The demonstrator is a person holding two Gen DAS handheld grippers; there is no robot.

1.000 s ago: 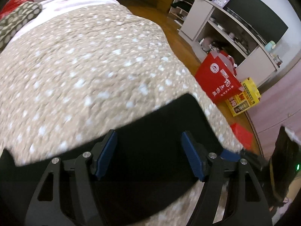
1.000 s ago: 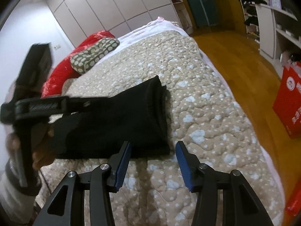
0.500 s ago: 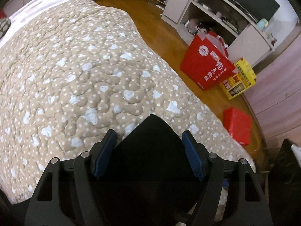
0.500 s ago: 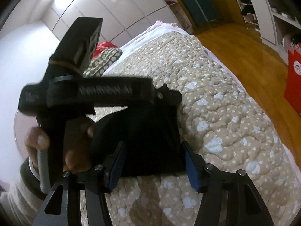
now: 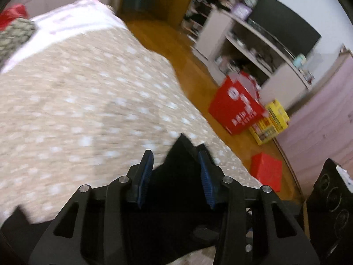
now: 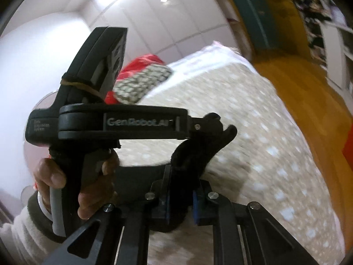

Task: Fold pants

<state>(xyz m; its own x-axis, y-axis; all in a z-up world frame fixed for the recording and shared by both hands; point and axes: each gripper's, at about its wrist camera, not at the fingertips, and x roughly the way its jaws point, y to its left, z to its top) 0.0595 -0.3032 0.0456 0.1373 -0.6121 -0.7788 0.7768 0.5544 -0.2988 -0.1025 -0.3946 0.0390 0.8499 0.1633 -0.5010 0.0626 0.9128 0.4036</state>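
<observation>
While above the quilt [image 5: 77, 101], both grippers, left gripper [image 5: 176, 172] and right gripper [image 6: 179, 198], clamped on black pants [image 6: 194, 152]

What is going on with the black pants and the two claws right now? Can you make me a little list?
surface: bed with a spotted beige quilt
pants: black pants, bunched and lifted off the quilt
right claw: right claw shut on the pants
left claw: left claw with pants cloth between its blue fingers; grip unclear
left hand: left hand squeezing its handle
on the floor: red bag, yellow box
picture: blurry, everything is moving
</observation>
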